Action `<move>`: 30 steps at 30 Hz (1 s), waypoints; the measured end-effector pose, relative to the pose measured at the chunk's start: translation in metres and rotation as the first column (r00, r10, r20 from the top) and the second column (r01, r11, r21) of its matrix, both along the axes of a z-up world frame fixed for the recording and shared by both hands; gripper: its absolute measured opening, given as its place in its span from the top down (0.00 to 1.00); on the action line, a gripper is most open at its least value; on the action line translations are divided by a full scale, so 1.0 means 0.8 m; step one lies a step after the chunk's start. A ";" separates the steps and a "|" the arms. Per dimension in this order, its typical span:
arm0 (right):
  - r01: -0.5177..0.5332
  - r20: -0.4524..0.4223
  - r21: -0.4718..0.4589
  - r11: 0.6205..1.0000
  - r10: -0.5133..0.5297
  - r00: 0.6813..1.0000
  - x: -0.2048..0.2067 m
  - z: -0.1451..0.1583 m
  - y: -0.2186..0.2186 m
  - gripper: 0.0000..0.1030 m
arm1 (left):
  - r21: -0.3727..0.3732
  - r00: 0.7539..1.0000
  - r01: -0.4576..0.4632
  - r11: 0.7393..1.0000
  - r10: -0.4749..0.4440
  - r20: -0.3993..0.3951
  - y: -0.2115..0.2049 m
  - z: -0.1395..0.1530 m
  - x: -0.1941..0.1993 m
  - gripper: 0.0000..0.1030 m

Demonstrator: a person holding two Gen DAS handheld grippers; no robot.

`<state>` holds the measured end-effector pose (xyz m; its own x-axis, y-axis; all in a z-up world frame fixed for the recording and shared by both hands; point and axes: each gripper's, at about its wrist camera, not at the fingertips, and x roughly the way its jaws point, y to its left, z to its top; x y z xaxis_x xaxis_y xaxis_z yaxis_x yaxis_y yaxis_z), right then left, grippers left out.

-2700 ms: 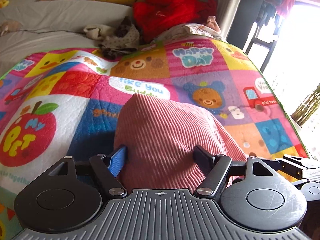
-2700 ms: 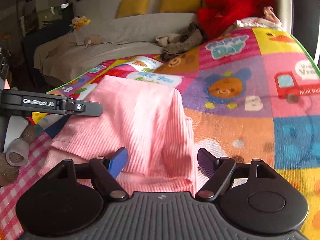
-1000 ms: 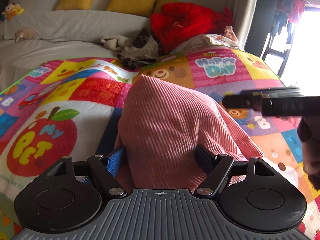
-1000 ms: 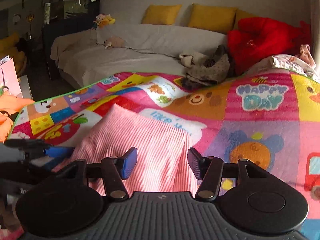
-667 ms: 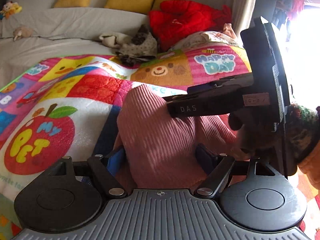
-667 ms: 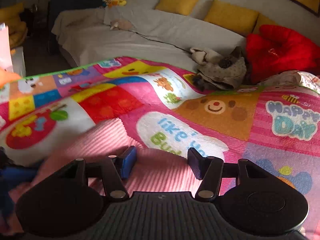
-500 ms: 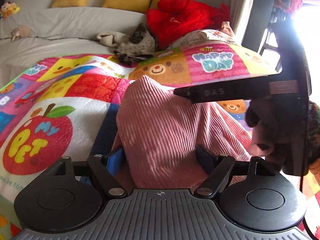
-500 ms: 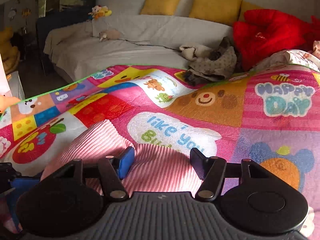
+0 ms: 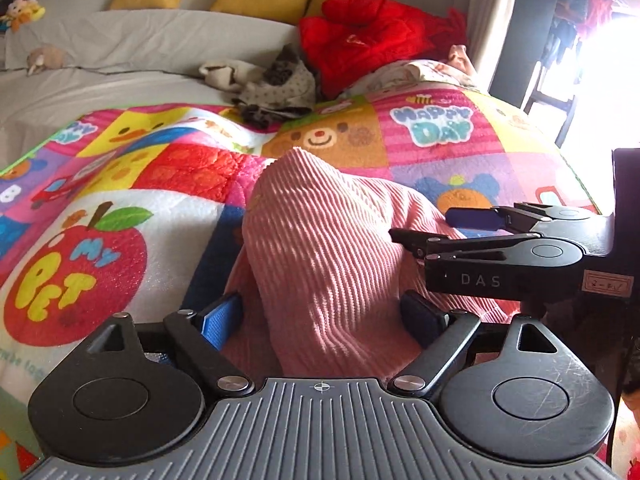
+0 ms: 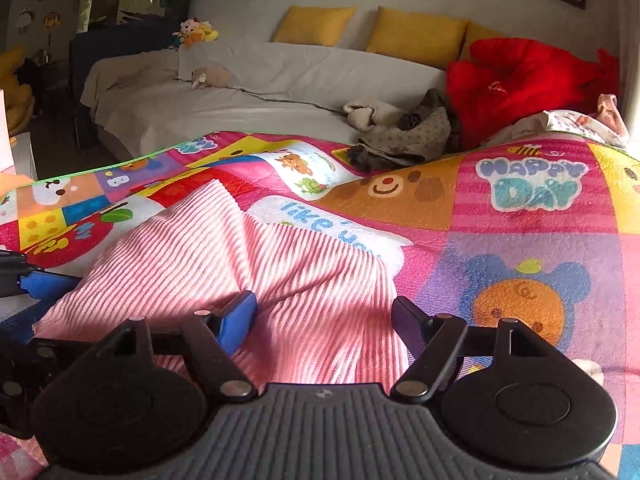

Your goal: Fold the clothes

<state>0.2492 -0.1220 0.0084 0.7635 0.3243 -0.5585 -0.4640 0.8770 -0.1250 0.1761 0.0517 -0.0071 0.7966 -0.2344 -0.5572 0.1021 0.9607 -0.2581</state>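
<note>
A pink ribbed garment (image 9: 320, 264) lies bunched on the colourful patchwork quilt (image 9: 160, 168). My left gripper (image 9: 324, 316) is open, its jaws either side of the raised near fold. My right gripper (image 10: 324, 316) is also open, over the garment (image 10: 248, 256) at its right part. In the left wrist view the right gripper (image 9: 424, 226) comes in from the right, jaws apart, tips at the garment's right side. The left gripper's blue pad (image 10: 44, 282) shows at the left edge of the right wrist view.
A heap of grey and beige clothes (image 10: 400, 132) and a red cushion (image 10: 520, 84) lie at the quilt's far edge. A grey bed with yellow pillows (image 10: 416, 32) stands behind. A bright window (image 9: 600, 72) is at the right.
The right gripper has swung down from above the garment to its right side and now sits lower. The left gripper has stayed around the near fold. The garment's peak has sagged slightly.
</note>
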 end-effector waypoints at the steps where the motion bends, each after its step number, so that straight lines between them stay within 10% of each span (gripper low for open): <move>1: 0.021 -0.006 0.016 1.000 -0.021 1.000 0.000 -0.001 -0.003 0.23 | 0.006 1.000 -0.010 1.000 0.010 0.002 0.000 0.001 -0.002 0.09; 13: 0.121 -0.128 0.239 0.963 -0.092 0.987 -0.124 0.021 -0.106 0.00 | 0.171 0.997 -0.078 0.982 0.080 -0.007 -0.049 0.037 -0.126 0.02; 30: 0.183 -0.195 0.029 0.983 -0.174 0.965 -0.203 -0.021 -0.108 0.00 | 0.263 0.984 -0.122 0.957 0.151 -0.093 -0.079 -0.002 -0.164 0.00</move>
